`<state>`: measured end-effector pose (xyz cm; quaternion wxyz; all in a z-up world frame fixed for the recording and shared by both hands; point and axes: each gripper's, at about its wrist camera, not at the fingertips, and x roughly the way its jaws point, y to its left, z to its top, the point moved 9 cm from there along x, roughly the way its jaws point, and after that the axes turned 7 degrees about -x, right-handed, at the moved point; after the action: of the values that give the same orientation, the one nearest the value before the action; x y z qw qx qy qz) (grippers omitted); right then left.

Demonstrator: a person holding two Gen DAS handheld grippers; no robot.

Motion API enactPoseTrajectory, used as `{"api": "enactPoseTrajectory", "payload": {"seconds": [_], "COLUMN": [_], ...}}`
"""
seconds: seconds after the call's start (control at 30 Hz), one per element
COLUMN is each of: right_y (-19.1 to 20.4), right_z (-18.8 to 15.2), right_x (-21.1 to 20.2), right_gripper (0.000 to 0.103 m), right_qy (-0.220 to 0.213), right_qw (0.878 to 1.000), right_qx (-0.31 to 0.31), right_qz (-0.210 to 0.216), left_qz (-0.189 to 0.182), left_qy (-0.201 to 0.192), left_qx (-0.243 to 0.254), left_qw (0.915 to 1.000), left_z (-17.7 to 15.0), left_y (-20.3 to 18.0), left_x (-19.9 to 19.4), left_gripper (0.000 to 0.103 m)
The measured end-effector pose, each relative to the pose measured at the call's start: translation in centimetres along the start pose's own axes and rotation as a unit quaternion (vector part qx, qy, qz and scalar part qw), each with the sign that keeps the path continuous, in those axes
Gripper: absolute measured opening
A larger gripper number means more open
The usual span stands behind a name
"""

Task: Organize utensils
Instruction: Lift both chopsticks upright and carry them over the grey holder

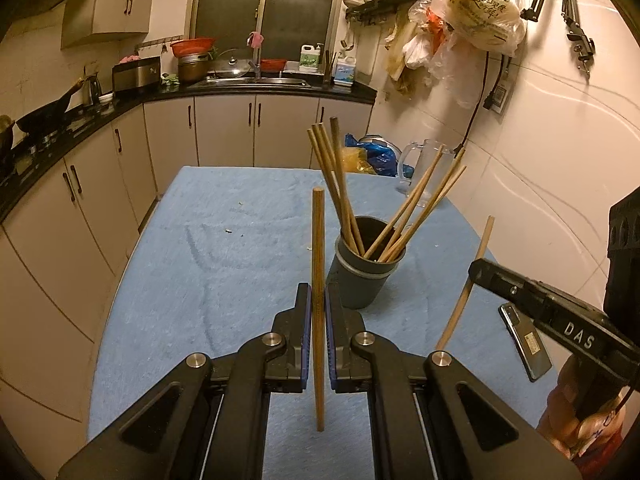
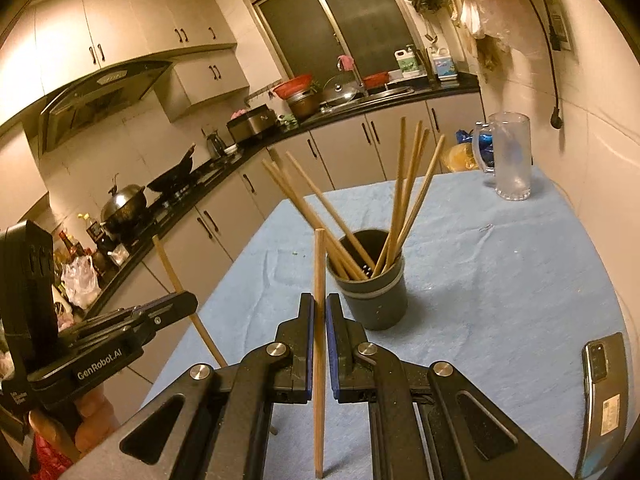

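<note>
Both grippers carry a single chopstick, each held near upright over the light blue towelling cloth (image 1: 180,280) that covers the table. Left gripper (image 1: 318,300): blue-padded jaws clenched on a brown round wooden chopstick (image 1: 318,240), gripped partway up the shaft so a long tip stands above the jaws and a tail hangs below; an upright hold like this suits an end-first drop into a narrow mouth. Right gripper (image 2: 319,312): likewise clamped on a paler wooden chopstick (image 2: 319,264), slightly tilted, gripped around mid-length. Seen from the left wrist camera, the right gripper (image 1: 478,270) sits to the right of the holder with its stick leaning. The target, a dark grey cylindrical plastic utensil cup with a pale band (image 1: 362,276), stands on the cloth just ahead of both grippers, already holding a fan of about nine wooden chopsticks (image 1: 344,196) that splay against its rim in two bunches, leaving a gap in the middle of the mouth. Judgement: the sort is well along, with these two sticks not yet in; that central gap looks the likeliest entry, since the leaning sticks could deflect a tip. A clear glass handled mug (image 2: 510,156) stands at the far corner, and a dark smartphone (image 2: 604,368) lies flat near the right edge, both well apart from the cup.
</note>
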<state>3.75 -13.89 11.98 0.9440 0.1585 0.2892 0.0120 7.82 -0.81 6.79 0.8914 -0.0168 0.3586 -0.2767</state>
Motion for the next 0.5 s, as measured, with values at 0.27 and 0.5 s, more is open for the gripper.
{"api": "enactPoseTrajectory", "payload": {"seconds": [0.27,0.5], "right_y": [-1.3,-1.7], "right_z": [1.2,2.2], "right_x": [-1.3,-2.4], "right_gripper": [0.007,0.007], "right_qy": [-0.018,-0.033], "right_qw": [1.0,0.999], "right_qx": [0.013,0.018], "right_qz": [-0.005,-0.011], "left_qz": [-0.003,-0.004], "left_qy": [0.0,-0.004], "left_qx": [0.012,0.022], "left_qw": [0.9999,0.9997], "left_z": [0.3,1.0], "left_y": [-0.8,-1.7], "left_x": [-0.1,-0.2], "left_gripper": [0.006,0.006]}}
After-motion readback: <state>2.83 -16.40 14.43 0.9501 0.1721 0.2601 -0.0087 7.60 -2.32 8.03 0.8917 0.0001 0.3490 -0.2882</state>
